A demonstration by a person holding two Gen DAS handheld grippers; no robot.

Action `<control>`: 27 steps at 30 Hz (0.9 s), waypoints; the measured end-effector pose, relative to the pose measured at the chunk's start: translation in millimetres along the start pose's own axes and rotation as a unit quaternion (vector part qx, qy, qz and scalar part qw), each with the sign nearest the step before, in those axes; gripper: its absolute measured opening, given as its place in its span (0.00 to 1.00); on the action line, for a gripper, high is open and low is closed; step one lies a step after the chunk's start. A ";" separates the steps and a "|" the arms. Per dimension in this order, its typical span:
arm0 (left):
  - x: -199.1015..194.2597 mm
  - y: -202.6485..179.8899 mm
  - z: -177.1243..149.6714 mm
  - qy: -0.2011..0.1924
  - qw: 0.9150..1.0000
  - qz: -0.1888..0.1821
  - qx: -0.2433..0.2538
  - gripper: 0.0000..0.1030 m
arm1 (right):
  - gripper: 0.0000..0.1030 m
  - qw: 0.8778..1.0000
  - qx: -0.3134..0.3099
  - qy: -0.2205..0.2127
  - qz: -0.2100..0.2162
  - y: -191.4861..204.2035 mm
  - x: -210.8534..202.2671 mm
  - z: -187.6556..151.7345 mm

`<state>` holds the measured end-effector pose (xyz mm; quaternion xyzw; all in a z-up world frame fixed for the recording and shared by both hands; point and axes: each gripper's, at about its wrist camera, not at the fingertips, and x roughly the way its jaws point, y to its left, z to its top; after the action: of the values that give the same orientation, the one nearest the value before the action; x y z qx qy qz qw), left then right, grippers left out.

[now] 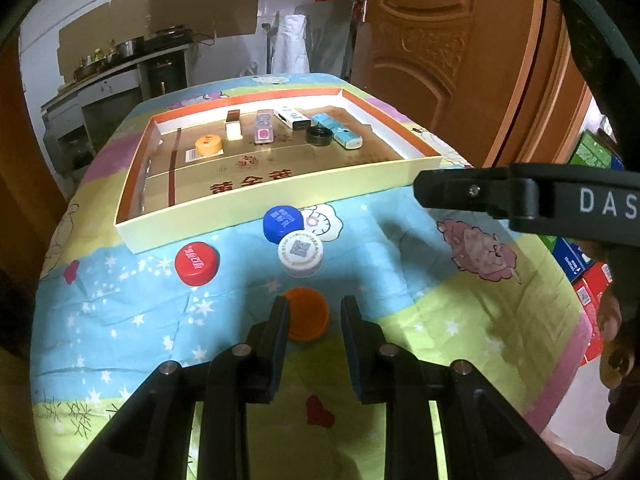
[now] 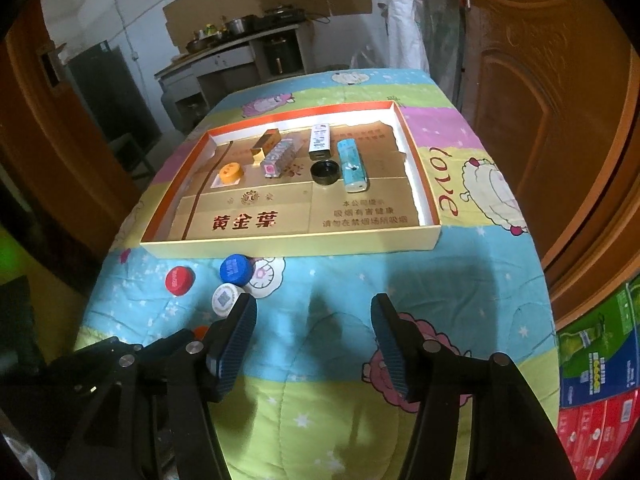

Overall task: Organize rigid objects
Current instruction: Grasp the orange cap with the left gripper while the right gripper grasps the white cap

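Orange cap sits between left gripper fingertips, jaws apart, not pressing (cap on quilt). Right gripper jaws wide, empty.

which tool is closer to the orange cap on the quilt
Left. The left tool has the orange cap right between its fingertips, pads not pressing. The right tool is off to the cap's right, open over bare quilt.

Quilted table, box lid, four caps
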<state>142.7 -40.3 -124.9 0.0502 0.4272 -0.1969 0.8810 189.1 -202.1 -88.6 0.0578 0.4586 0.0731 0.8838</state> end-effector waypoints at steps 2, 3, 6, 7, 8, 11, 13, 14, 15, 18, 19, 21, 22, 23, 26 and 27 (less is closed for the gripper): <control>1.6 1.9 -0.1 0.000 1.000 0.002 0.000 0.25 | 0.60 1.000 0.001 0.001 -0.001 -0.5 1.7 0.0; 2.9 2.7 -0.1 0.001 1.000 0.003 0.000 0.25 | 0.60 1.000 0.001 0.001 -0.001 -0.4 2.6 -0.1; 5.8 4.9 -0.3 0.003 1.000 0.009 -0.001 0.39 | 0.60 1.000 0.001 0.003 0.000 -0.2 5.4 0.1; 6.8 5.5 -0.3 0.003 1.000 0.011 -0.002 0.52 | 0.60 1.000 0.000 0.004 0.000 0.3 6.4 0.2; 7.9 6.6 -0.3 0.003 1.000 0.010 -0.003 0.56 | 0.60 1.000 -0.001 0.005 0.000 0.6 7.0 0.1; 12.2 8.9 -0.8 0.009 1.000 0.007 -0.006 0.57 | 0.60 1.000 -0.003 0.007 -0.001 1.3 9.7 0.0; 14.0 9.9 -2.1 0.012 1.000 0.005 -0.009 0.57 | 0.60 1.000 -0.003 0.009 0.000 1.5 12.0 0.0; 14.4 11.0 -2.4 0.011 1.000 0.003 -0.011 0.57 | 0.60 1.000 -0.003 0.010 0.001 1.6 13.1 0.3; 14.0 12.1 -2.8 0.009 1.000 0.001 -0.014 0.57 | 0.60 1.000 -0.003 0.011 0.002 2.2 14.6 0.4; 12.9 16.6 -3.5 0.006 1.000 -0.002 -0.024 0.52 | 0.60 1.000 -0.005 0.017 0.007 6.0 19.7 0.3; 12.1 17.3 -3.8 0.005 1.000 0.001 -0.026 0.46 | 0.60 1.000 -0.007 0.019 0.010 7.8 21.6 0.2; 10.3 22.7 -4.4 0.002 0.999 0.003 -0.037 0.36 | 0.60 1.000 -0.010 0.023 0.016 12.0 25.4 -0.3; 10.0 24.6 -4.5 0.001 0.999 0.001 -0.042 0.29 | 0.60 0.999 -0.012 0.025 0.021 14.5 27.2 -0.7; 9.5 27.5 -4.8 0.000 0.999 -0.006 -0.047 0.29 | 0.60 0.999 -0.014 0.027 0.025 16.6 29.0 -1.4; 8.2 33.8 -5.7 -0.002 0.998 -0.022 -0.059 0.29 | 0.60 0.999 -0.019 0.034 0.034 22.5 34.2 -1.6; 7.6 35.1 -6.1 -0.002 0.998 -0.024 -0.062 0.29 | 0.60 0.999 -0.021 0.035 0.036 24.9 35.4 -1.8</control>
<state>156.1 -8.8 -137.5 -0.0155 0.4375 -0.1912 0.8785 205.9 -171.1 -113.8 0.0529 0.4855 0.1165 0.8648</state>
